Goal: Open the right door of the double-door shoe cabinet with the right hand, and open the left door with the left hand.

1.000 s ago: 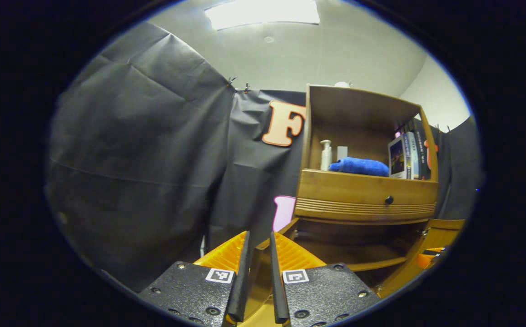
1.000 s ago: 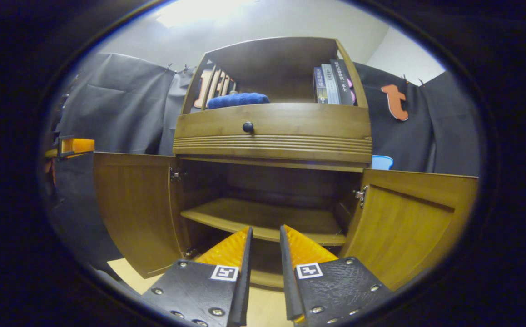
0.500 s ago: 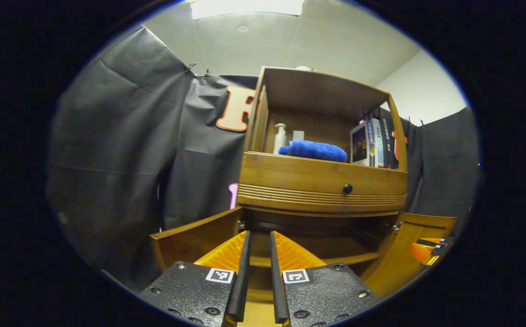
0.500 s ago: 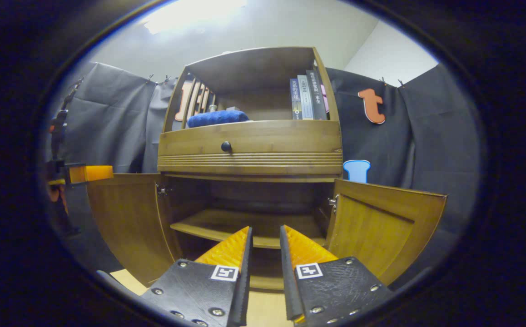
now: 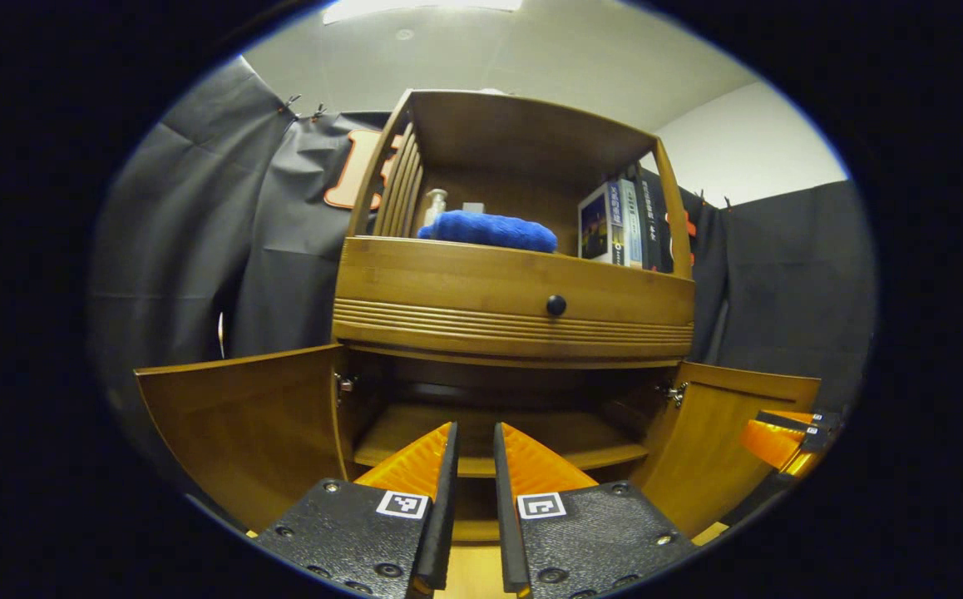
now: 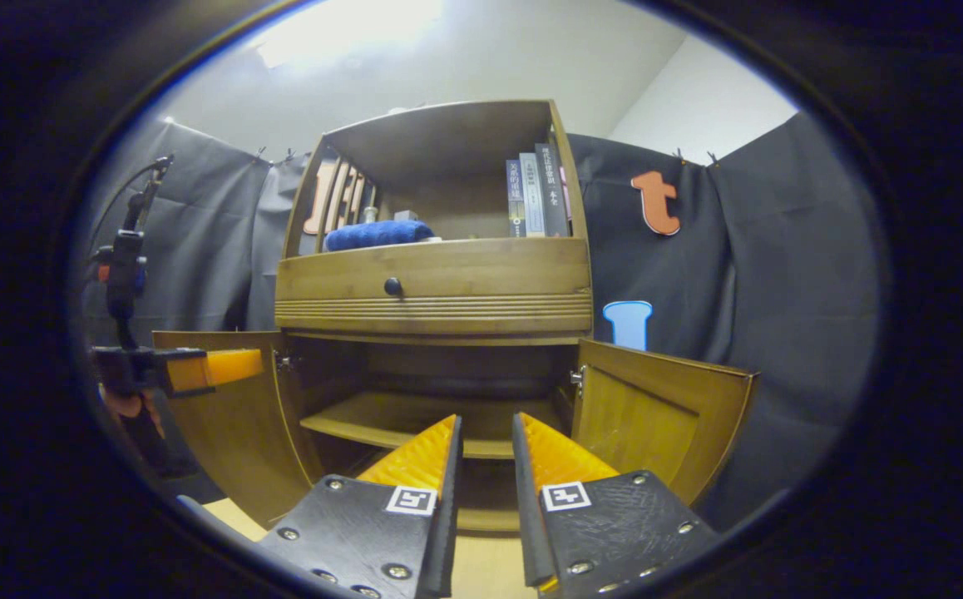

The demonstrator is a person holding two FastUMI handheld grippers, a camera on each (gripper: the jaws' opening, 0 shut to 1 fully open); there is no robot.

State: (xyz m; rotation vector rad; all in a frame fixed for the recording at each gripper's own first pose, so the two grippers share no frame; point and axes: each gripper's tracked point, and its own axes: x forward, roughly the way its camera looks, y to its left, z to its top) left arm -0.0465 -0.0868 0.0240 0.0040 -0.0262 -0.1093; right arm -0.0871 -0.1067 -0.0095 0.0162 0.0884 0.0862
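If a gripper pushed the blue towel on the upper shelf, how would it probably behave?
The blue towel looks soft and rolled, so it would probably dent and slide rather than tip. It seems light. Lying lengthwise along the shelf front, it might roll toward the books or the bottle behind it.

Walls: black cloth (image 6: 781, 274), creased, clipped at 12 o'clock edge.
Ceiling: white, light panel (image 6: 348, 25) at 11 o'clock.
Floor: pale wood (image 6: 481, 574) at 6 o'clock.
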